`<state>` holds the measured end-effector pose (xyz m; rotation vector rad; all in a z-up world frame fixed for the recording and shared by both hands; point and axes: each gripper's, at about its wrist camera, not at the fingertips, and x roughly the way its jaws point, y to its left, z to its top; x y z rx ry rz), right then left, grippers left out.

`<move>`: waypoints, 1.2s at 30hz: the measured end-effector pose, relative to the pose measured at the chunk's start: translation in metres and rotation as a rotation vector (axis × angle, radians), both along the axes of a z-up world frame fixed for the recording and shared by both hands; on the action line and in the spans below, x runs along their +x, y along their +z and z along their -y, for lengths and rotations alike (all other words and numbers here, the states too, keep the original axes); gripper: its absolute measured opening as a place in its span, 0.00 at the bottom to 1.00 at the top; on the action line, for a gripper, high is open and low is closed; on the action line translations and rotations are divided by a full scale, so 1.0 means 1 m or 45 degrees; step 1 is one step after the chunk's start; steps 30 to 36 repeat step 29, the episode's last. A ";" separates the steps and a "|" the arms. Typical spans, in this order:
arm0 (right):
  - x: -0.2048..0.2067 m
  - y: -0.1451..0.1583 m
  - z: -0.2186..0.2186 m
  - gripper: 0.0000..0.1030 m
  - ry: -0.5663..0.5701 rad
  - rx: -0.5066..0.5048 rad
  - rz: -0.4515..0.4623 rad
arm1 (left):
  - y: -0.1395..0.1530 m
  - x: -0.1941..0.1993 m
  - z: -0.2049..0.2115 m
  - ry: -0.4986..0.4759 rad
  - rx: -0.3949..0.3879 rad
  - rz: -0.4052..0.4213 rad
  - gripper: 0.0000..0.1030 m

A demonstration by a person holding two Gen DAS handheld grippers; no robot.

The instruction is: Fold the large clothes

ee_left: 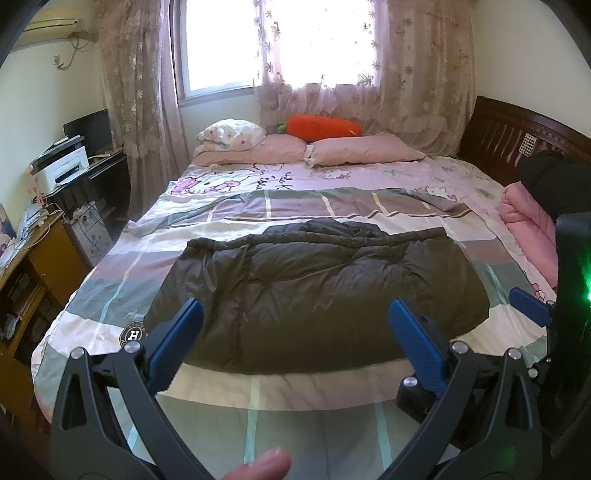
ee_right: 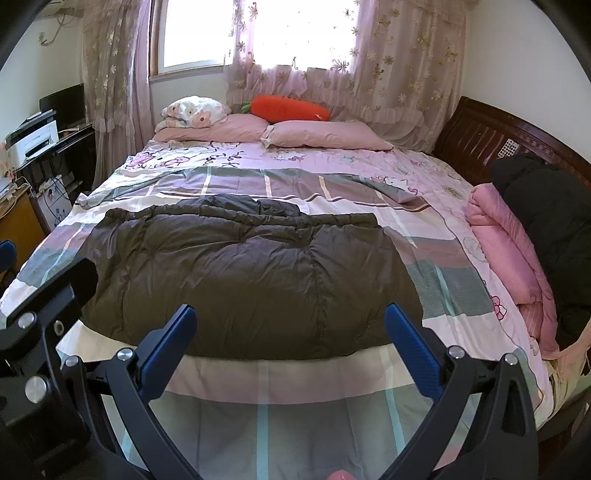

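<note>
1. Left wrist view: left gripper (ee_left: 295, 314) has its fingers wide apart w/ nothing between them, held above the near edge of the bed (ee_left: 280, 391). A fingertip (ee_left: 266, 466) shows at the bottom of the frame.
2. Right wrist view: right gripper (ee_right: 290, 323) also spread wide and empty, same height over the foot of the bed. The two grippers are side by side; each shows at the edge of the other's view.
3. Open room: a strip of checked cover (ee_right: 280, 384) lies bare between the grippers and the coat. More bare cover to the left and right of the coat, and beyond it up to the pillows.
4. In the way on the right: a folded pink quilt (ee_right: 506, 243) w/ a black garment (ee_right: 546, 221) on top, right at the bed's edge near the headboard (ee_right: 476, 129).
5. Left of the bed: a wooden cabinet (ee_left: 40, 266), then a desk w/ a printer (ee_left: 61, 171).
6. Coat (ee_left: 317, 280): dark olive, puffy, quilted, lying flat across the middle of the bed, wider than deep, far edge bunched & wrinkled. Neither gripper touches it.
7. Far end: two pink pillows (ee_right: 317, 134), a carrot cushion (ee_right: 290, 109), curtains and window (ee_right: 195, 33) behind.
</note>
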<state>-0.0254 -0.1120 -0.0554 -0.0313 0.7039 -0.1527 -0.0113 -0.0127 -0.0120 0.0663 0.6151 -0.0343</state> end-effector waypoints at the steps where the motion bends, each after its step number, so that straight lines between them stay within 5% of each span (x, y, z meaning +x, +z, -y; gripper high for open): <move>1: 0.000 0.000 -0.001 0.99 0.000 -0.001 0.002 | 0.000 0.000 0.001 -0.002 0.001 0.000 0.98; 36: 0.001 -0.007 0.008 0.99 0.022 -0.005 -0.011 | 0.002 -0.010 0.008 -0.028 0.038 0.068 0.98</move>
